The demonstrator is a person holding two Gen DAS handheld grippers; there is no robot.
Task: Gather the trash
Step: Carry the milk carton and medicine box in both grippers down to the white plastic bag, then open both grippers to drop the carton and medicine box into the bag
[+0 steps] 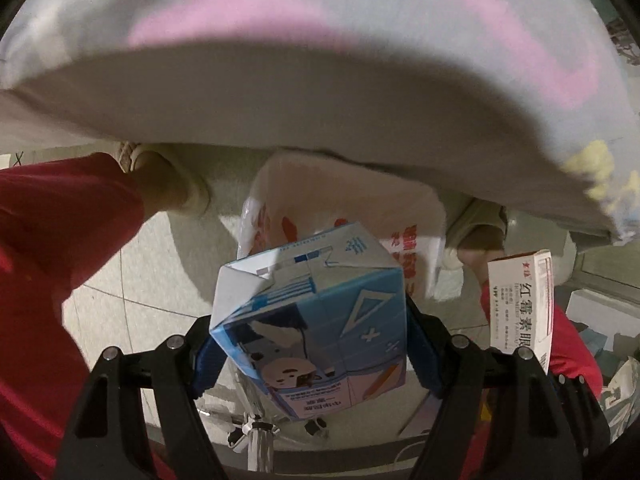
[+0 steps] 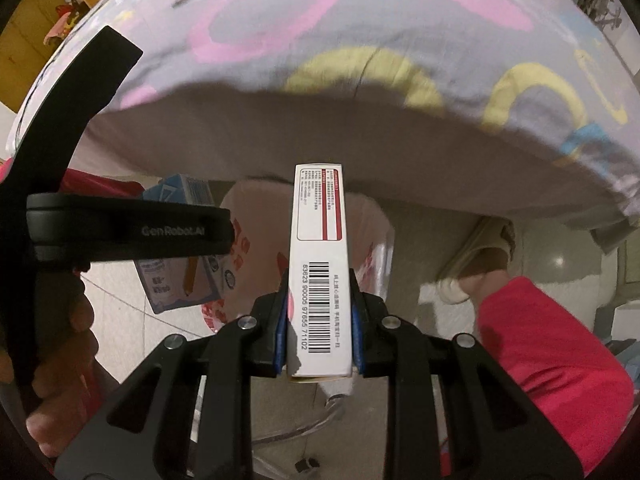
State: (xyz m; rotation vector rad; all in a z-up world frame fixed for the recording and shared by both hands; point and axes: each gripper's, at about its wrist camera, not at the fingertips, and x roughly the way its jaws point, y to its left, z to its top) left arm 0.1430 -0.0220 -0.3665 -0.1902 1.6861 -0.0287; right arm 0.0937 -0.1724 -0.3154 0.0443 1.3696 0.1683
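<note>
My left gripper is shut on a blue and white milk carton, held above an open white plastic bag with red print on the floor. The carton also shows in the right wrist view, behind the left gripper's black body. My right gripper is shut on a slim white medicine box with a barcode, held above the same bag. That box also shows at the right of the left wrist view.
A bed with a grey cover printed with pink and yellow rings overhangs the bag. The person's red trouser legs and slippered feet stand on the tiled floor on both sides of the bag.
</note>
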